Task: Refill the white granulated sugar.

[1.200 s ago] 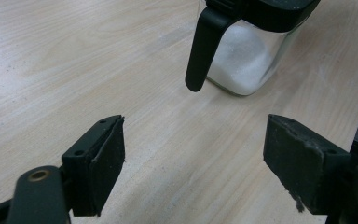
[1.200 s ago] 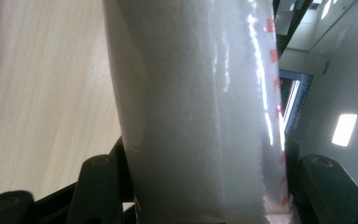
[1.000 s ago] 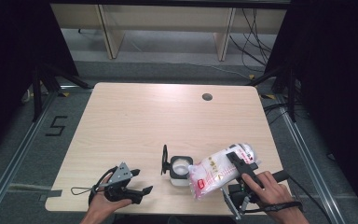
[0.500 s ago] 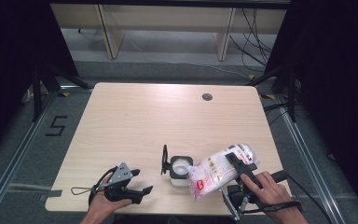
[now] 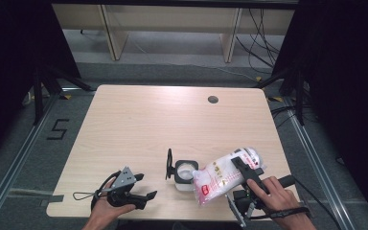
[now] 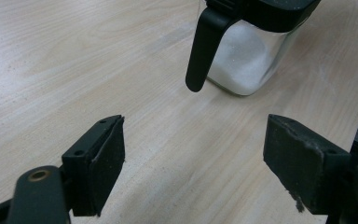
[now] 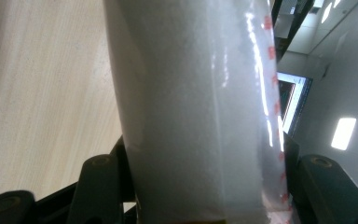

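Your right gripper (image 5: 243, 168) jaws clamp a glossy, red-printed bag (image 5: 223, 175) of white granules; the print is unreadable. Your left gripper (image 6: 193, 154) jaws stand apart near the glass jar (image 6: 247, 56).

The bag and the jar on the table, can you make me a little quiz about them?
1. True or false: the right gripper holds the bag.
2. What does the bag's low end hang over? A the jar, B the table's round hole, C the floor.
3. Are the left gripper's jaws open or shut?

Key: 1 true, its jaws clamp the bag's sides. 2 A, the bag tilts down to the jar's open top. 3 open, nothing lies between them, and the jar stands ahead.
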